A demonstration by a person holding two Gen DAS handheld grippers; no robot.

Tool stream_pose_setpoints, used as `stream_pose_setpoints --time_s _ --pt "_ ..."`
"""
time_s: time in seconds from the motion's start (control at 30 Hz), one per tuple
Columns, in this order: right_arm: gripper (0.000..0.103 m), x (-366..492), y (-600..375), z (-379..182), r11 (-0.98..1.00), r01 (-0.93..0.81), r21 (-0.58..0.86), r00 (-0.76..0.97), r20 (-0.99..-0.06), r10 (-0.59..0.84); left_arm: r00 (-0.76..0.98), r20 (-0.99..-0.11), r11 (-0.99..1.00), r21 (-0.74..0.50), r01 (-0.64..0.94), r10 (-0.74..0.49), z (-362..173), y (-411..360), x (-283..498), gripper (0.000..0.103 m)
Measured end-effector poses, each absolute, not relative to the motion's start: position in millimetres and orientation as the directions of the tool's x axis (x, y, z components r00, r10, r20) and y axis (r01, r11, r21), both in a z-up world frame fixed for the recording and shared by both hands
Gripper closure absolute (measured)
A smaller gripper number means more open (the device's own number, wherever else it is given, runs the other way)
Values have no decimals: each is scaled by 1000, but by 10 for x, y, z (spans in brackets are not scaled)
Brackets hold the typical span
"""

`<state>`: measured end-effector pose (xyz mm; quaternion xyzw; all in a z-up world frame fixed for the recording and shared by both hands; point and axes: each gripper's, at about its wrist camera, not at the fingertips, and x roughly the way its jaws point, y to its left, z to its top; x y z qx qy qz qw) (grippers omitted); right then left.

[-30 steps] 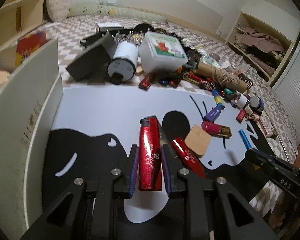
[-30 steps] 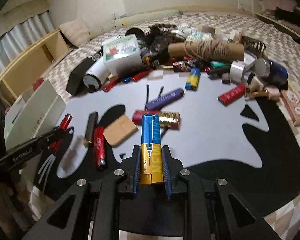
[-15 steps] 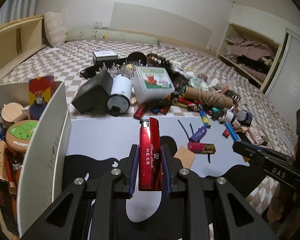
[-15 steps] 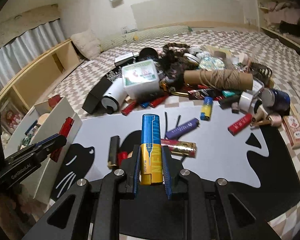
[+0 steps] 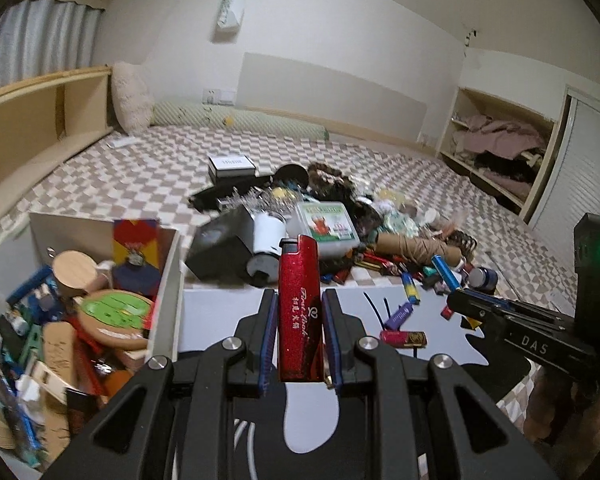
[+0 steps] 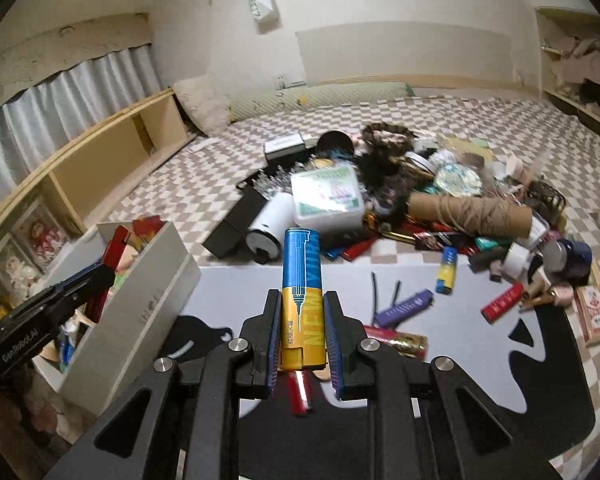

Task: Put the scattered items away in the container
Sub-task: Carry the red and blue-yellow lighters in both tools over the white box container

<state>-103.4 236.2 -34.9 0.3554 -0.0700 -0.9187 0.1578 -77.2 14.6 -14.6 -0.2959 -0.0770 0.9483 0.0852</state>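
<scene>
The left gripper (image 5: 300, 332) clenches a red lighter (image 5: 299, 308) upright, just right of the white box (image 5: 165, 292) — already crammed. The right gripper (image 6: 303, 330) grips a blue-and-yellow lighter (image 6: 302, 300), further right of that box.

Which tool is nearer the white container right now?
Left. The left tool, shut on the red lighter, hangs at the white container. The right tool, holding the blue-and-yellow lighter, sits over the mat, farther right.

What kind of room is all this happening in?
Most likely a bedroom or tatami-style living room: a checkered mat covers a wide raised floor, with a pillow and bolster along the wall and clothes piled on an open shelf.
</scene>
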Motion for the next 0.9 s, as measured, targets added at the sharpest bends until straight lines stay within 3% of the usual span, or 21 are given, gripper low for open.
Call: stream_pose_setpoints --time_s 0.9 --pt "81 -1241 1116 101 -851 470 235 -653 -555 -515 -883 -468 -968 -206 144 -32 207 -1112 -353 81"
